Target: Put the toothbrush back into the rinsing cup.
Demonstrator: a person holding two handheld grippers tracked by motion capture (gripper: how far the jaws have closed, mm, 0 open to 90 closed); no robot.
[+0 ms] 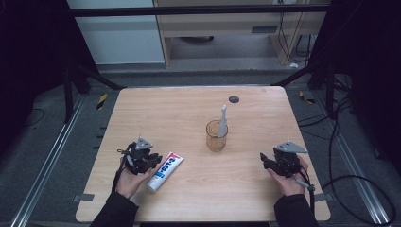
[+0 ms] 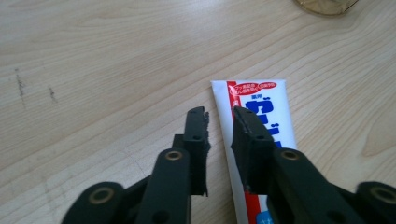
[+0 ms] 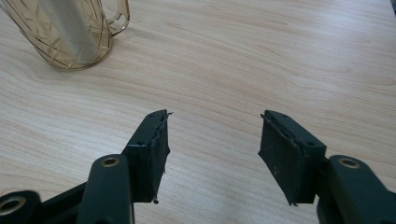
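White-and-blue toothpaste tube (image 1: 164, 171) lies flat on the wood table (image 1: 189, 109), near the front-left edge, just right of the left gripper (image 1: 150, 161). In the left gripper view its jaws stand a narrow gap apart w/ bare wood between; the right one overlaps the tube (image 2: 261, 116), contact can't be told. Right gripper (image 1: 265, 161) sits near the right edge, jaws wide apart over bare wood, nothing held. Plenty of open tabletop btwn the hands. High view shows a toothbrush (image 1: 222, 120) upright in the amber cup (image 1: 216, 138); right gripper view shows the cup's handle (image 3: 120, 18).
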